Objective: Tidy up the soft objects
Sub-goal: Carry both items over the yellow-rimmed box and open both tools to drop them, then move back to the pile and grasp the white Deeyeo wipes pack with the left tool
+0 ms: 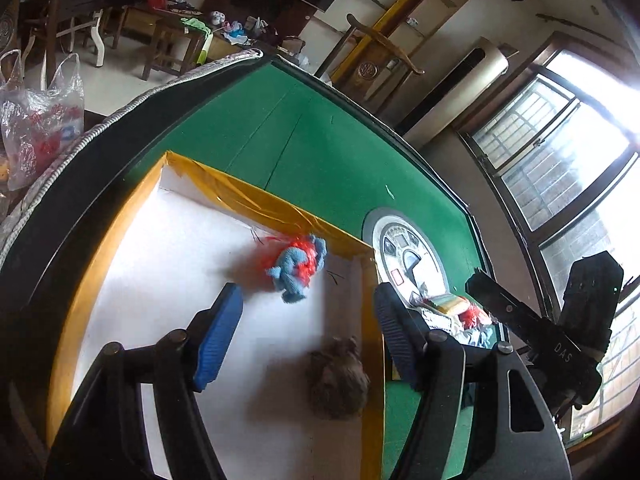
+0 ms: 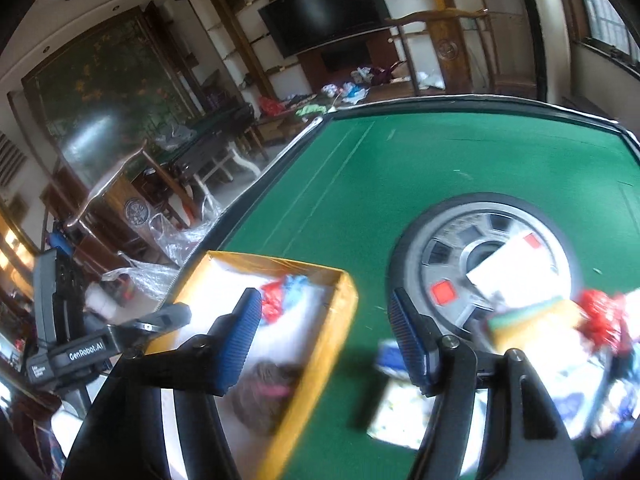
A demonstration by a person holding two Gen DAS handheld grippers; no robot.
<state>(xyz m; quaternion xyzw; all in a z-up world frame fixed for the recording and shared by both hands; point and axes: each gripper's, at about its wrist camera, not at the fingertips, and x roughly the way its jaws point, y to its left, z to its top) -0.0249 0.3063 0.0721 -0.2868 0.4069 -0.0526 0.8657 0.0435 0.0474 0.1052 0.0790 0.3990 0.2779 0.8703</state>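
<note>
Left wrist: box cut off at the bottom edge; left tool angled down over it, jaws apart, empty; blue plush toy and brown furry lump lie inside, untouched.
Right wrist: pile of soft items motion-blurred, hard to identify; right tool tilted down over green tabletop, parted, empty.

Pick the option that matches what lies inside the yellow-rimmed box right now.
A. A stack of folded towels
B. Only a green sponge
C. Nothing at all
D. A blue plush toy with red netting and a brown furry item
D: the left wrist view shows the blue plush toy and the brown furry item on the white floor of the box.
</note>
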